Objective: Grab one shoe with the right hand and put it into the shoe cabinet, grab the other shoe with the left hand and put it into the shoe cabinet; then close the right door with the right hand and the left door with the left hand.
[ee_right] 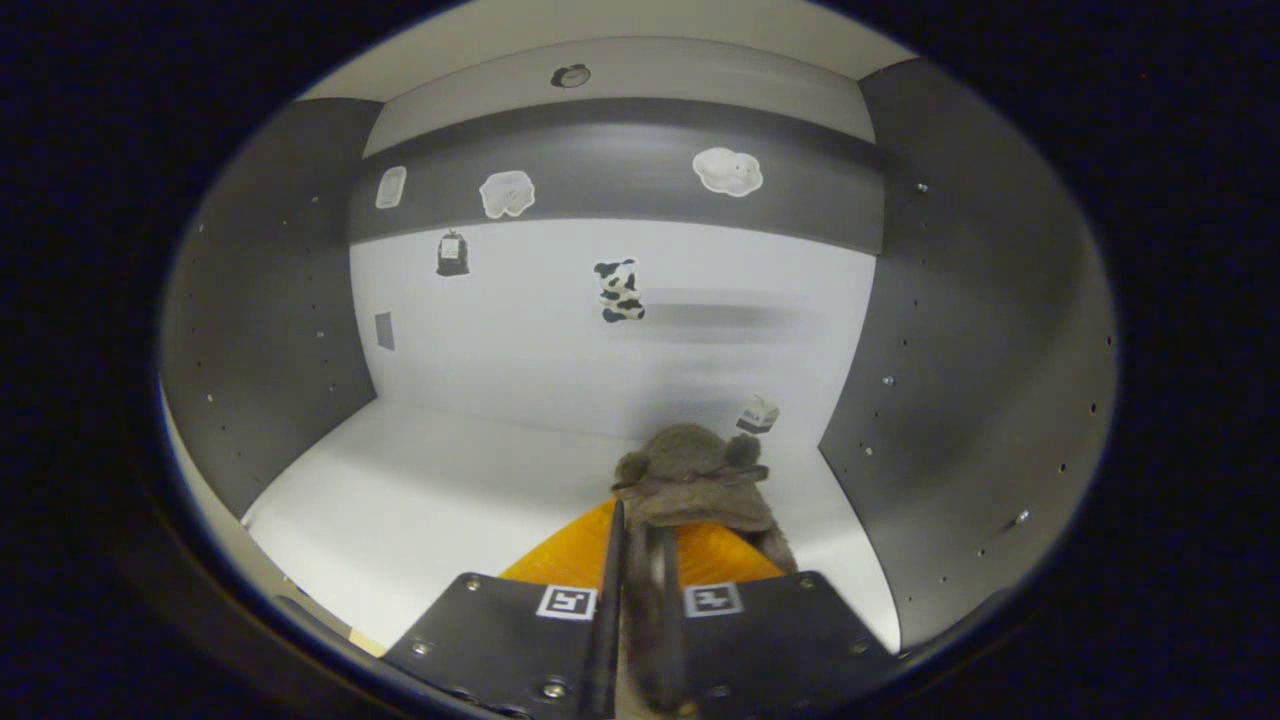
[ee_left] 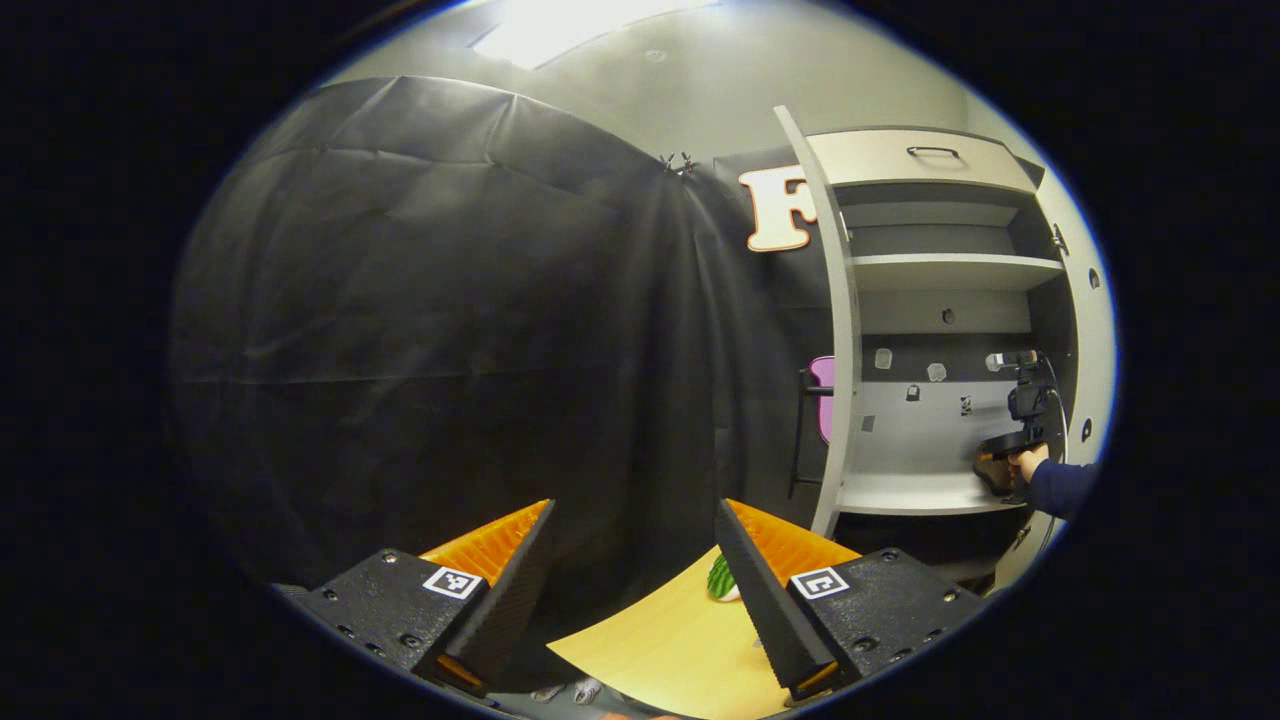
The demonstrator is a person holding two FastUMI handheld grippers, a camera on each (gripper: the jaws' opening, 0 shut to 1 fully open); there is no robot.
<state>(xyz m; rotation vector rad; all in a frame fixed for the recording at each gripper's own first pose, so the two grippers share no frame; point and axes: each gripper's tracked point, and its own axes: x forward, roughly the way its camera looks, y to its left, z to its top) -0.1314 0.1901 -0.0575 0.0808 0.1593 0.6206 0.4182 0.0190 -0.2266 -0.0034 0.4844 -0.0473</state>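
In the right gripper view my right gripper (ee_right: 640, 525) is shut on the rim of a fuzzy brown shoe (ee_right: 695, 480). The shoe hangs low over the white shelf floor (ee_right: 430, 490) inside the shoe cabinet, near its right wall. The left gripper view shows the cabinet (ee_left: 950, 270) from outside with both doors open. There, a hand (ee_left: 1030, 465) holds the right gripper (ee_left: 1025, 400) and the dark shoe (ee_left: 992, 468) in the lower compartment. My left gripper (ee_left: 634, 510) is open and holds nothing, above a light wooden board (ee_left: 660, 640). A green-striped thing (ee_left: 722, 578) lies half hidden behind one finger.
The cabinet's left door (ee_left: 842, 330) stands edge-on toward me and the right door (ee_left: 1095, 330) swings outward. A drawer with a handle (ee_left: 932, 152) sits above the shelves. A pink object (ee_left: 822, 395) shows behind the left door. Stickers (ee_right: 620, 290) dot the back wall.
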